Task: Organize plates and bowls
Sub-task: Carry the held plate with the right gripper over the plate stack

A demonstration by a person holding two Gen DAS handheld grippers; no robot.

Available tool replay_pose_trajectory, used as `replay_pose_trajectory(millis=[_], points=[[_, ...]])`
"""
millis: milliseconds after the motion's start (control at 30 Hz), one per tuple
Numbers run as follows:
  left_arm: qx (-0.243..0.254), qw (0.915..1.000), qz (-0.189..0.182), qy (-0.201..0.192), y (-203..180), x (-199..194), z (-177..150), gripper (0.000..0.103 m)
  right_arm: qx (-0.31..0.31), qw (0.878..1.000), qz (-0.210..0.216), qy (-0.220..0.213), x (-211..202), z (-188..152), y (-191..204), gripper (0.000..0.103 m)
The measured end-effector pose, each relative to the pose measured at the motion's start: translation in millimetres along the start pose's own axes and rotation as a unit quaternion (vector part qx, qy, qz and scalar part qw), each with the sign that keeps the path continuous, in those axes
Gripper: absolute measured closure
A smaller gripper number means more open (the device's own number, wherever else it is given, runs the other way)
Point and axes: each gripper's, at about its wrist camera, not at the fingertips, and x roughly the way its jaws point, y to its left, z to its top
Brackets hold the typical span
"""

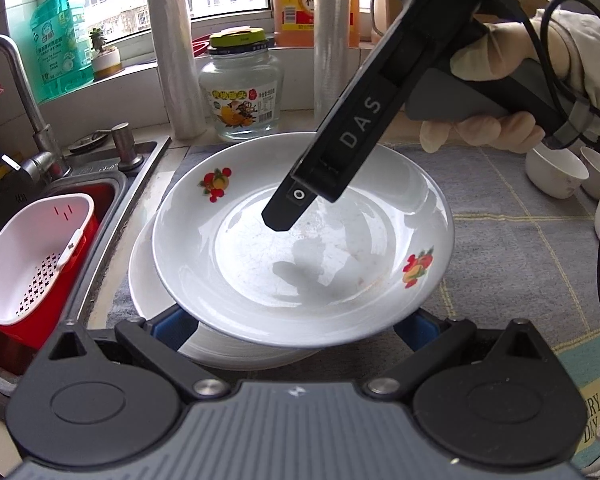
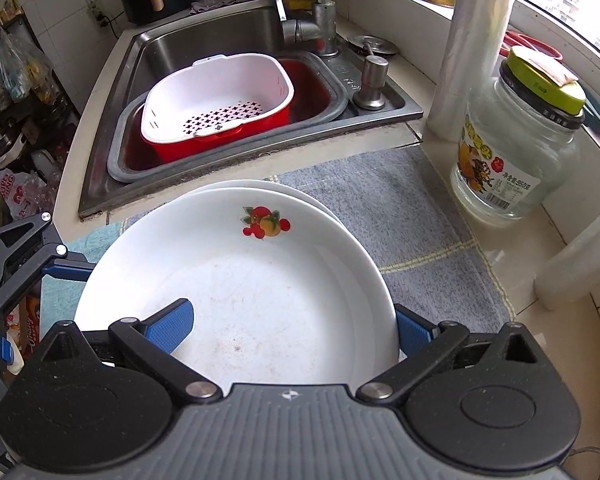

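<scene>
Two white plates sit stacked on a grey checked mat [image 1: 520, 248]: the fruit-printed top plate [image 1: 300, 280] lies off-centre on the lower plate [image 1: 148, 280], with a steel sink [image 1: 100, 264] holding a white colander [image 1: 32, 248] to the left. The left tongs [image 1: 294, 328] are spread wide at the top plate's near rim, and the right tongs [image 2: 292, 330] are also released, one finger inside the plate and one outside. Beyond stands a jar [image 1: 240, 96] below the window, with small bowls [image 1: 556, 172] at far right.
</scene>
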Motion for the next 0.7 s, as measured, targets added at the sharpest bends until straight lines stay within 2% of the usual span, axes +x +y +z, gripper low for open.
replay_pose_trajectory(millis=[700], points=[[-0.029, 0.9989, -0.022, 0.028, 15, 10, 8, 0.001, -0.002, 1.0, -0.001, 0.01, 13, 6, -5, 0.0]])
